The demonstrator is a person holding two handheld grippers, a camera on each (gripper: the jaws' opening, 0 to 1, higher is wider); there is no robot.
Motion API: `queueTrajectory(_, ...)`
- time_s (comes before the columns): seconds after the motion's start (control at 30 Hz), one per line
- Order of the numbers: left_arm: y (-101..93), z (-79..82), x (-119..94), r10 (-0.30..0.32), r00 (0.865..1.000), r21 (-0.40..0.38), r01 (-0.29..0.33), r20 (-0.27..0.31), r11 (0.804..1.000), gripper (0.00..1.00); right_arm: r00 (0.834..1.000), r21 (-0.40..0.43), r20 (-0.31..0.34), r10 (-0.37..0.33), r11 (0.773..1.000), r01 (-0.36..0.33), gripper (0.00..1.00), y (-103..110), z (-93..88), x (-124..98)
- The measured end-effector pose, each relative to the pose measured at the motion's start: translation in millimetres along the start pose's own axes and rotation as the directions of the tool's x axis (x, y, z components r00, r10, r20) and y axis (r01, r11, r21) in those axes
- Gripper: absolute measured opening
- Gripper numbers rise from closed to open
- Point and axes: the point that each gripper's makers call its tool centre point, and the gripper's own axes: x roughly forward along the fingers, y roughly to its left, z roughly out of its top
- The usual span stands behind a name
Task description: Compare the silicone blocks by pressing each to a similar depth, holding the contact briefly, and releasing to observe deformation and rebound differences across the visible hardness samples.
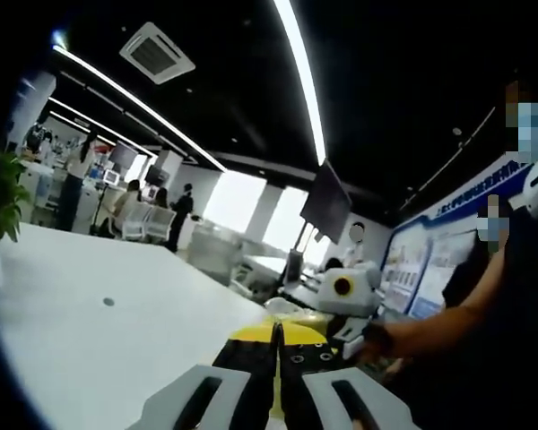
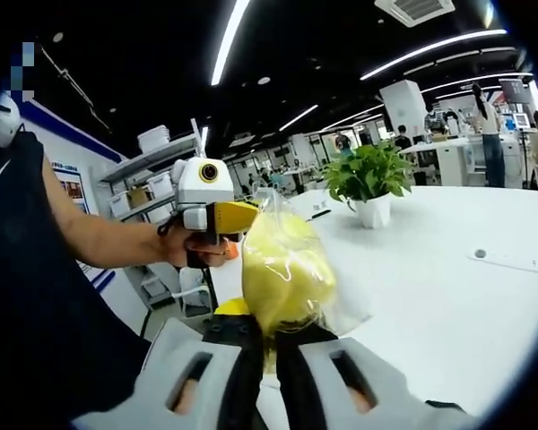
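Note:
My right gripper (image 2: 267,330) is shut on the lower end of a clear plastic bag (image 2: 287,269) with a soft yellow lump inside, held up above the white table (image 2: 448,296). A hand carries the left gripper (image 2: 242,215) just left of the bag, its yellow tip close to the bag's top corner; I cannot tell whether they touch. In the left gripper view the left gripper (image 1: 276,345) has its black jaws pressed together, with a yellow shape (image 1: 282,332) at their tips. The right gripper (image 1: 345,300) hangs beyond, to the right, in a person's hand.
A potted green plant (image 2: 368,179) stands in the middle of the table. The table top (image 1: 108,340) carries a small round grommet (image 1: 108,302). A person's arm (image 1: 439,327) and dark clothing fill the right side. Shelves, desks, chairs and people stand in the background.

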Motion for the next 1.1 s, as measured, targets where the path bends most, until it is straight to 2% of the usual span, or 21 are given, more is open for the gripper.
queueTrajectory(0.17,1.4,-1.3,-2,0.015,1.000,-0.038,-0.015,0.003,0.999,0.00,1.000,0.005,-0.011,0.011,1.000,-0.011,0.00,0,-0.5,3)
queueTrajectory(0.37,-0.2,0.7,-5,0.027,1.000,-0.038,-0.027,0.011,0.999,0.00,0.999,0.023,-0.017,0.027,0.999,-0.027,0.00,-1,0.3,4)
queueTrajectory(0.5,-3.4,7.8,-5,0.033,0.999,-0.071,-0.030,0.031,0.997,0.00,0.998,0.049,0.029,0.050,0.997,-0.052,0.00,2,8.6,5)
queueTrajectory(0.53,-5.3,11.2,-5,0.026,0.999,-0.088,-0.022,0.039,0.996,0.00,0.998,0.029,0.053,0.025,0.999,-0.026,0.00,-1,11.1,4)
queueTrajectory(0.57,-5.7,10.8,-5,0.024,0.999,-0.102,-0.021,0.029,0.995,0.00,0.998,0.031,0.042,0.039,0.999,-0.040,0.00,2,9.3,4)
queueTrajectory(0.6,-6.6,11.0,-5,0.016,1.000,-0.099,-0.014,0.025,0.995,0.00,0.998,0.028,0.043,0.038,0.999,-0.039,0.00,3,9.8,4)
queueTrajectory(0.67,-6.8,9.9,-6,0.002,1.000,-0.042,0.000,0.030,0.999,0.00,0.998,0.031,0.038,0.041,0.999,-0.042,0.01,5,10.1,4)
queueTrajectory(0.7,-3.8,6.6,-7,0.019,1.000,-0.012,-0.019,0.022,1.000,0.00,0.999,0.017,0.005,0.036,0.999,-0.036,0.01,7,7.0,5)
queueTrajectory(0.77,-4.7,5.9,-8,0.012,0.999,-0.034,-0.011,0.035,0.999,0.00,0.999,0.017,0.002,0.038,0.999,-0.038,0.01,7,7.9,4)
queueTrajectory(0.8,-5.7,5.1,-10,0.012,0.999,-0.098,-0.009,0.036,0.995,0.00,0.999,0.020,-0.003,0.042,0.999,-0.042,0.01,7,7.6,4)
queueTrajectory(0.87,-4.0,4.1,-12,0.020,0.999,-0.144,-0.015,0.029,0.989,0.00,0.999,0.011,-0.016,0.045,0.999,-0.045,0.01,7,6.0,6)
queueTrajectory(0.9,-3.2,4.3,-13,0.021,0.999,-0.121,-0.017,0.030,0.992,0.00,0.999,0.013,-0.018,0.048,0.999,-0.047,0.01,8,5.5,8)
queueTrajectory(0.97,-0.8,3.5,-17,0.035,0.999,-0.180,-0.032,0.014,0.983,0.00,0.998,0.020,-0.019,0.059,0.998,-0.058,0.02,8,4.1,12)
queueTrajectory(1.0,-0.2,5.1,-18,0.034,0.999,-0.169,-0.030,0.019,0.985,0.00,0.996,0.057,-0.009,0.085,0.995,-0.084,0.02,12,4.9,13)
queueTrajectory(1.1,0.4,8.6,-21,0.053,0.997,-0.191,-0.042,0.054,0.981,0.00,0.996,0.032,0.005,0.086,0.996,-0.086,0.03,9,8.8,16)
